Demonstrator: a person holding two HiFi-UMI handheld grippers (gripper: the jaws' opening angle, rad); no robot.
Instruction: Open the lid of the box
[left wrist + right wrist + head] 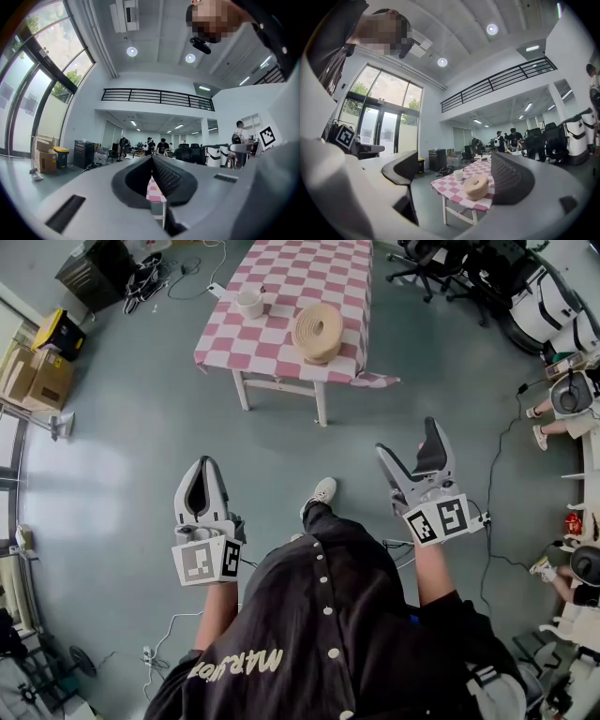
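The box (pixel 318 331) is round, tan and lidded, and sits on a table with a pink-and-white checked cloth (pixel 281 343) well ahead of me. In the right gripper view the box (pixel 476 186) shows between the jaws, far off. My left gripper (pixel 202 463) hangs over the floor at lower left, its fingertips touching and nothing held. In the left gripper view the gripper (pixel 152 158) shows only a sliver of the checked cloth (pixel 154 191) through its shut jaws. My right gripper (pixel 407 437) is open and empty, short of the table; its view shows it (pixel 454 155) standing wide apart.
A white cup (pixel 250 303) stands on the table behind the box, and the cup (pixel 459 174) also appears in the right gripper view. Cardboard boxes (pixel 37 376) and a yellow-lidded bin (pixel 60 331) sit at left. Cables trail on the floor (pixel 497 521). Office chairs (pixel 441 263) crowd the upper right.
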